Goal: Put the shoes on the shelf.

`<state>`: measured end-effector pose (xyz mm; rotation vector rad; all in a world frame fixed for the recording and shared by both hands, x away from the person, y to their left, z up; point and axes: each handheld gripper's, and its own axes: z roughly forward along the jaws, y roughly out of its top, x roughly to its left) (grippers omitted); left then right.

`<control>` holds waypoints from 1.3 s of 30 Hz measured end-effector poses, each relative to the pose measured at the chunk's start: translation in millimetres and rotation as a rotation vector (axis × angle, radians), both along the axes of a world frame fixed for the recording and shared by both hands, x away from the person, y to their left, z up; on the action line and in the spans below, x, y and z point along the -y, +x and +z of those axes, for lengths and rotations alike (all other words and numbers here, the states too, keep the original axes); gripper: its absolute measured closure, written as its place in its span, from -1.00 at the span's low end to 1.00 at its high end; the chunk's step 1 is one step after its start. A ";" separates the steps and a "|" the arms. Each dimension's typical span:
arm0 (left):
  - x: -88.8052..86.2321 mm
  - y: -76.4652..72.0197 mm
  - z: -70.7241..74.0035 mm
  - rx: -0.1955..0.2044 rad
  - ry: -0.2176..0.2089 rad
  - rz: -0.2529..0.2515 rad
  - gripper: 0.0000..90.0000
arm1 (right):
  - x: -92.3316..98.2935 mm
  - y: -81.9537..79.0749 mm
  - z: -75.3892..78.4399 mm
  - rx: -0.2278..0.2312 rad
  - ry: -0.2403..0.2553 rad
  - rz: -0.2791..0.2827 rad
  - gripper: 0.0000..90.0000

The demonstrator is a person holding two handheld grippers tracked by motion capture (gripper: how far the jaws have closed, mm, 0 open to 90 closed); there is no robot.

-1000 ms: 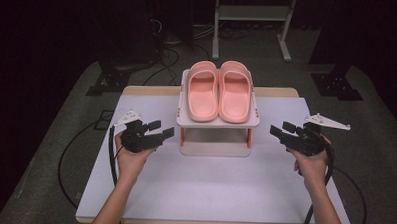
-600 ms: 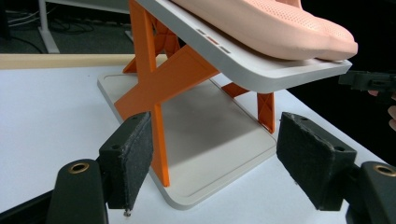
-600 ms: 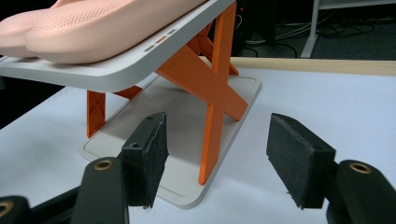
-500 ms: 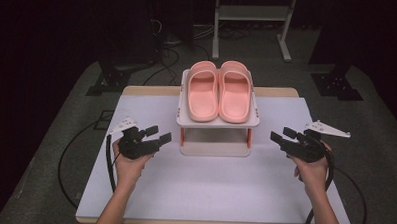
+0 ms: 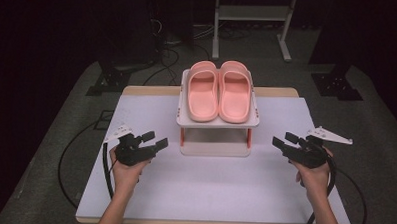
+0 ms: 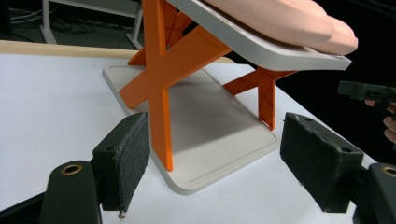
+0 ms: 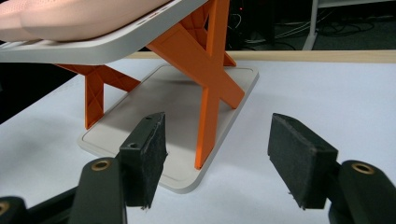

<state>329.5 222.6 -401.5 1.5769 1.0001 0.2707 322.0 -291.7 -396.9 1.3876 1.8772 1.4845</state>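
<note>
High view: pair of pink slippers (image 5: 219, 90) sits side by side on the top shelf of a small rack (image 5: 217, 121), centre of frame, toes toward the upper edge. The rack stands on the white tabletop (image 5: 209, 187). Left hand-held gripper (image 5: 154, 141) is at lower left of the rack, right hand-held gripper (image 5: 281, 143) at lower right; both are apart from the rack, jaws spread, nothing held.

Left gripper view: jaws wide apart at the bottom corners, empty. An orange X-leg (image 6: 163, 70) fills the centre, just beyond the left pad; the rack's grey base plate (image 6: 210, 144) lies between the jaws. The top shelf tilts across the upper right with a slipper sole (image 6: 289, 21) overhanging it. Risk, as I judge it: pushing forward from here would strike the leg and shove the light rack, and the slippers could slide off.

Right gripper view: jaws also wide apart and empty. X-leg (image 7: 208, 65) centre, base plate (image 7: 177, 112) ahead of the left pad, slippers (image 7: 70, 16) at upper left. Both grippers sit below shelf height, so a reach for the slippers that rises too late may catch the shelf edge and tip it. An uneven two-sided approach could twist the rack on the smooth tabletop.
</note>
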 end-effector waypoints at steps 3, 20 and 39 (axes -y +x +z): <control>-1.3 -2.5 -3.6 -0.003 -0.003 -0.001 -0.48 | 0.8 -2.6 -3.2 -0.003 0.001 0.000 -0.19; -2.9 -12.7 -21.1 -0.020 -0.013 0.001 -0.52 | 11.8 -14.7 -18.7 -0.018 0.009 -0.022 -0.21; -5.0 -26.0 -40.2 -0.031 -0.029 0.015 -0.56 | 18.2 -27.1 -35.9 -0.037 0.023 -0.027 -0.23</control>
